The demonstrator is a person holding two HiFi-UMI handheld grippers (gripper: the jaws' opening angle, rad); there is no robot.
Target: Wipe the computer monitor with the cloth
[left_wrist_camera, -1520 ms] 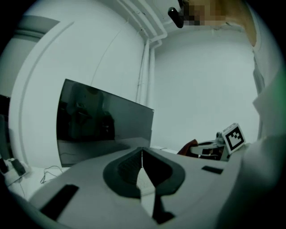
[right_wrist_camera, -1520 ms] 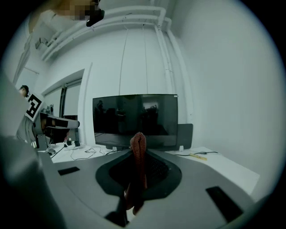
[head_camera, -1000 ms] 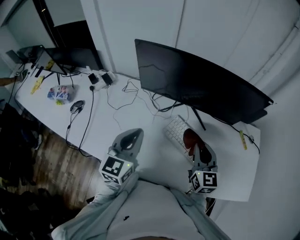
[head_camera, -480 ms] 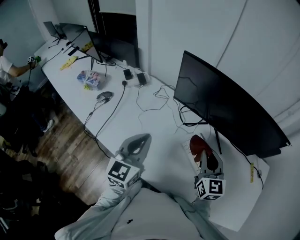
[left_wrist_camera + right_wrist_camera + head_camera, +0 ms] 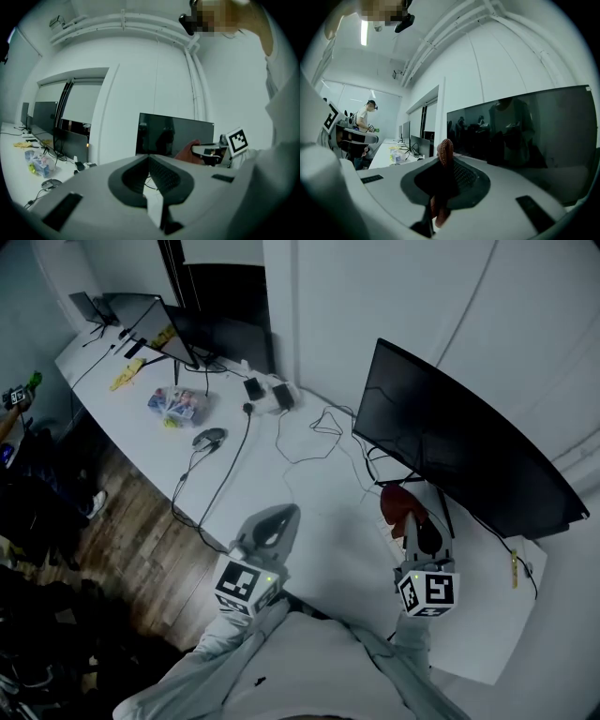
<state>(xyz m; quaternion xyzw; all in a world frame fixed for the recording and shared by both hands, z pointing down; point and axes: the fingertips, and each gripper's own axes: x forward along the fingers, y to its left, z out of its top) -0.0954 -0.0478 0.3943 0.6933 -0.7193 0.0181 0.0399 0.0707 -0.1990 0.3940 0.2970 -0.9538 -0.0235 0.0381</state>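
1. Head view: the monitor (image 5: 459,465) is the wide dark curved one, right of centre, on a white desk (image 5: 328,563). The right gripper (image 5: 410,524) sits lower centre-right with a red cloth (image 5: 397,503) at its tip, just below the screen's lower edge. I can't tell from here whether they touch. The left gripper (image 5: 278,519) is at lower centre over bare desk, well apart from the screen. Loose cables (image 5: 314,432) lie left of the monitor's stand.
2. Left gripper view: its jaws are pressed together with nothing between them. The monitor is at mid-frame beyond the tips, and the cloth and right gripper are at its lower right.
3. Right gripper view: its jaws are clamped on a bunched fold of cloth that sticks up above the tips. The screen fills the right half of the frame, close by. The cloth looks short of the glass, so wiping looks not yet begun.
4. Risks, as judgement:
   - Only a small wad pokes out, so hard jaw tips could scrape the glass if the gripper is angled wrong.
   - Pushing too hard could rock the monitor on its thin stand, with the left gripper not bracing it.
   - A low sweep might snag the cables.
   - The cloth could slip out under drag.
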